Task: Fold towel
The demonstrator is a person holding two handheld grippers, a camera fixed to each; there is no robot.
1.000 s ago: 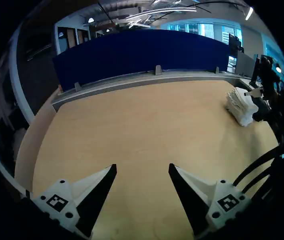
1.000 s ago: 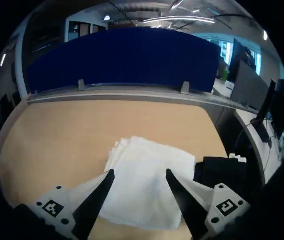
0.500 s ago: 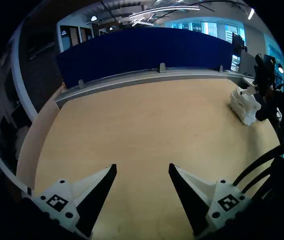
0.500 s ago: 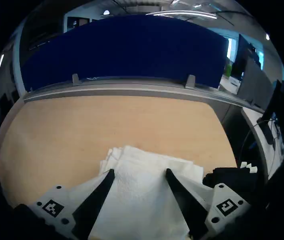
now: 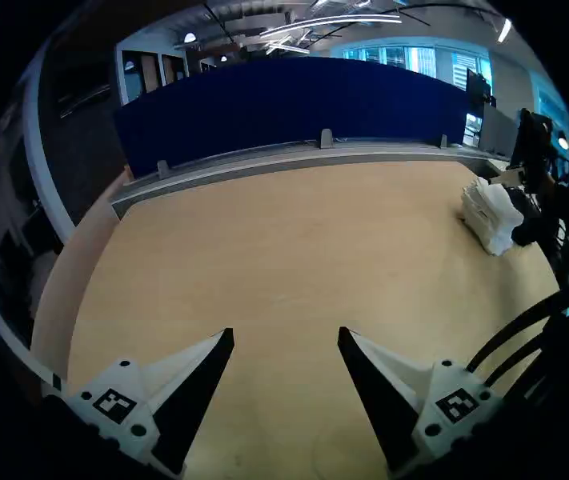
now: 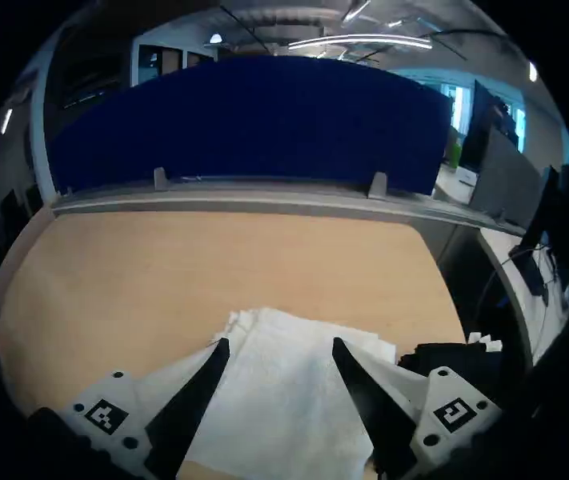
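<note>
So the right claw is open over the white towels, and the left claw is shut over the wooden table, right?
No: the left gripper view shows the left claw open, not shut, over the wooden table. The right claw is open over the white towels.

In my right gripper view I am looking down on a white towel. It is lying flat on the table at 6 o'clock, folded into a rough square, with layered edges fanning out at its far left corner. In my left gripper view the towel is sitting as a thick, layered pile at 3 o'clock.
</note>
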